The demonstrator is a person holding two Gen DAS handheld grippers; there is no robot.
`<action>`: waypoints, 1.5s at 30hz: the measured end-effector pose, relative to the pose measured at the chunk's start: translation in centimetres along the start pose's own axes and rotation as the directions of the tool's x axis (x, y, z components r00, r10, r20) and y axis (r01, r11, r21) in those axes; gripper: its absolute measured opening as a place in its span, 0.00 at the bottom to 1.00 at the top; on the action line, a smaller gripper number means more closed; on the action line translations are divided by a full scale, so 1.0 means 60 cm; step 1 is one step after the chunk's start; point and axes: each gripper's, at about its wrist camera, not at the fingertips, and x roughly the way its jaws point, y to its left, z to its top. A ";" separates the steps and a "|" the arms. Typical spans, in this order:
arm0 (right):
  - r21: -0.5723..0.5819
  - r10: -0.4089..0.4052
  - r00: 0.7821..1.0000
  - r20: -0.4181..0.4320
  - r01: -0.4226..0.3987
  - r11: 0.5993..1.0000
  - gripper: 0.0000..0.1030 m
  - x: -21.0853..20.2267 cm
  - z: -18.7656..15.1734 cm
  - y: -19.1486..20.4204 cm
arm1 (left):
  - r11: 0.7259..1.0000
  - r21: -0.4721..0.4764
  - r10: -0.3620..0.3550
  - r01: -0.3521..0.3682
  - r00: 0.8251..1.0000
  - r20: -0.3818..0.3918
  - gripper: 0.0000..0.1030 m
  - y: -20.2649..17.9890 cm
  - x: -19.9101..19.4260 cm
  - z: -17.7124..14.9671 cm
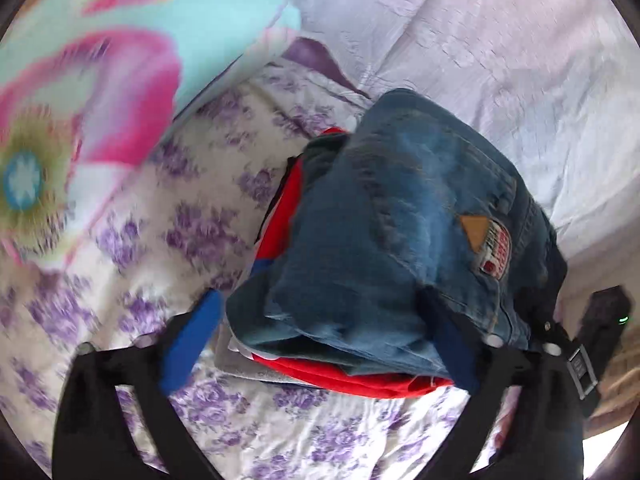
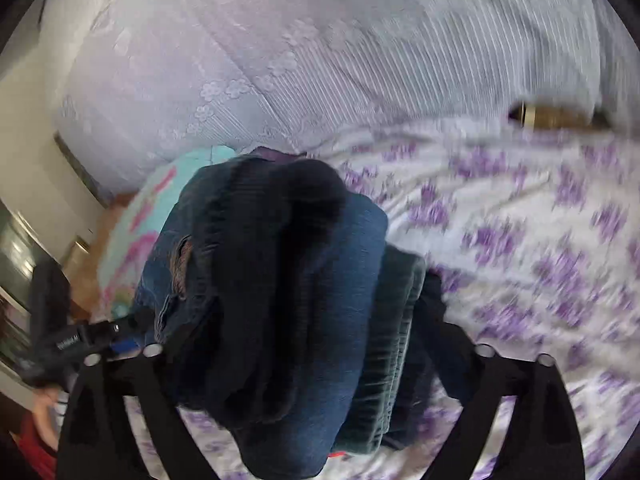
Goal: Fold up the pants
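Note:
A folded pair of blue jeans (image 1: 400,208) with a tan patch lies on top of a pile, over a red garment (image 1: 360,376) and a grey one. My left gripper (image 1: 320,300) stands open astride the pile's near end. Its left blue pad (image 1: 192,344) is clear of the cloth, and the right finger (image 1: 452,344) sits against the denim. In the right wrist view the same pile of folded denim (image 2: 280,280) fills the space between the fingers of my right gripper (image 2: 296,304), which is spread wide. Its left finger is hidden behind the jeans.
The pile rests on a white bed sheet with purple flowers (image 1: 200,240) (image 2: 520,240). A teal and pink pillow (image 1: 120,60) lies to the left, and a lilac quilt (image 1: 480,40) (image 2: 320,60) lies behind. The other gripper (image 1: 600,340) (image 2: 60,340) shows at each view's edge, with a hand (image 2: 44,400) below it.

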 end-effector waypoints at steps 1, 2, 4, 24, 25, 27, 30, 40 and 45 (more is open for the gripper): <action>-0.027 -0.005 1.000 0.023 0.005 1.000 0.93 -0.007 0.001 0.006 | 1.000 0.006 -0.018 0.018 1.000 0.003 0.93 0.002 -0.002 0.001; -0.072 -0.021 0.998 0.057 0.025 0.997 0.91 -0.019 0.004 0.019 | 0.999 0.026 -0.026 0.025 0.999 0.020 0.93 -0.003 -0.009 0.001; -0.127 -0.026 0.988 0.153 0.046 0.991 0.89 -0.053 0.004 0.039 | 0.997 0.071 0.005 -0.009 0.998 0.062 0.90 -0.022 -0.026 0.002; -0.138 -0.163 0.959 0.231 0.198 0.970 0.96 -0.218 -0.142 0.087 | 0.923 0.266 0.194 -0.280 0.932 0.307 0.91 -0.120 -0.181 -0.093; -0.111 -0.163 0.959 0.232 0.193 0.975 0.96 -0.231 -0.165 0.085 | 0.917 0.271 0.197 -0.293 0.923 0.331 0.91 -0.127 -0.198 -0.108; -0.055 -0.154 0.957 0.246 0.172 0.984 0.96 -0.264 -0.221 0.088 | 0.902 0.289 0.202 -0.322 0.904 0.377 0.94 -0.142 -0.237 -0.144; -0.005 -0.163 0.939 0.304 0.172 0.985 0.96 -0.319 -0.285 0.104 | 0.863 0.315 0.234 -0.395 0.865 0.444 0.95 -0.170 -0.294 -0.198; -0.113 -0.162 0.888 0.431 0.232 0.966 0.97 -0.489 -0.312 0.254 | 0.758 0.338 0.341 -0.558 0.780 0.524 0.95 -0.256 -0.442 -0.325; -0.145 -0.158 0.870 0.468 0.252 0.957 0.97 -0.535 -0.314 0.307 | 0.746 0.334 0.311 -0.576 0.744 0.591 0.95 -0.272 -0.513 -0.360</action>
